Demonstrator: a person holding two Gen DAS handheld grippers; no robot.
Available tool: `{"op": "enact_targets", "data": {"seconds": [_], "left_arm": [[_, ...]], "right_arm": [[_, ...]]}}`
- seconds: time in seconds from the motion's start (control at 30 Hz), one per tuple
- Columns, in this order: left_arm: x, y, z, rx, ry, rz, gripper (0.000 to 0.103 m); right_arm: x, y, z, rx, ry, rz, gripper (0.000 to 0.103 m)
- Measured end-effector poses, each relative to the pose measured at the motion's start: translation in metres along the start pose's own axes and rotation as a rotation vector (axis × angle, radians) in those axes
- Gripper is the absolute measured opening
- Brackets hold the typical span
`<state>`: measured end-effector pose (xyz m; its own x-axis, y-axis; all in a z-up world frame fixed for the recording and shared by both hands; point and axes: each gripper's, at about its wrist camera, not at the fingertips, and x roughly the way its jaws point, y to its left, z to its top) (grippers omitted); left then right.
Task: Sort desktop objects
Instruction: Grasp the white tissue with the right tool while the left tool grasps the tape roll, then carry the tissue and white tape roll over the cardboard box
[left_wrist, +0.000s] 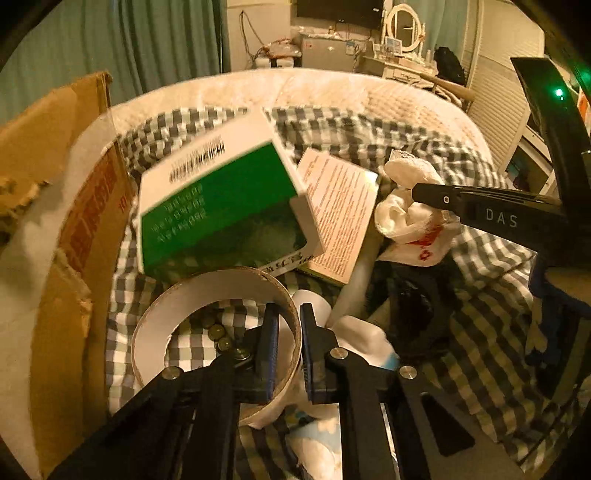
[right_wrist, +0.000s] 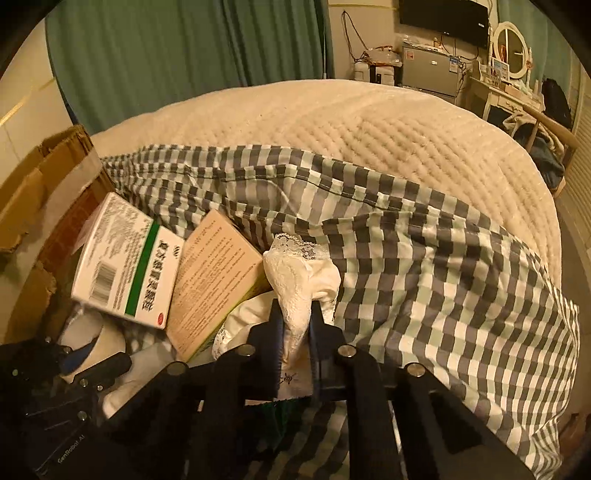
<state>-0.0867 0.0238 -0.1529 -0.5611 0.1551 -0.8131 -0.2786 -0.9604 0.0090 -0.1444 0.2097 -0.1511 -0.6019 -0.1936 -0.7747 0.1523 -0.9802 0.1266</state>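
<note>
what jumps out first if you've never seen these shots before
The green and white medicine box stands out, lying tilted beside a tan box on the checkered cloth, next to a torn cardboard carton. The left gripper is clamped on the wall of a wide tape roll, while the right gripper pinches a white lace-trimmed cloth.

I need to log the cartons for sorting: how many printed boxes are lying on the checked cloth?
2. The green-and-white box lies nearest the cardboard carton. The tan box lies against its right side, partly beneath it, next to the white lace cloth. Others may be hidden under the clutter.
</note>
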Motion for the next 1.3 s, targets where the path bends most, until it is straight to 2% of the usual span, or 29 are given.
{"op": "enact_targets", "data": {"seconds": [0.47, 0.7, 1.1, 1.3], "left_arm": [[-0.057, -0.011, 0.009, 0.025, -0.125, -0.035, 0.01], [-0.091, -0.019, 0.014, 0.042, -0.191, -0.026, 0.01], [-0.158, -0.029, 0.014, 0.043, -0.332, -0.007, 0.011], [-0.188, -0.027, 0.016, 0.046, -0.39, 0.005, 0.011]], "right_arm": [[-0.071, -0.006, -0.013, 0.062, -0.164, -0.015, 0.009], [-0.115, 0.001, -0.028, 0.071, -0.257, -0.033, 0.009], [-0.187, 0.016, -0.057, 0.069, -0.348, -0.052, 0.009], [-0.214, 0.03, -0.06, 0.06, -0.383, -0.056, 0.01]]}}
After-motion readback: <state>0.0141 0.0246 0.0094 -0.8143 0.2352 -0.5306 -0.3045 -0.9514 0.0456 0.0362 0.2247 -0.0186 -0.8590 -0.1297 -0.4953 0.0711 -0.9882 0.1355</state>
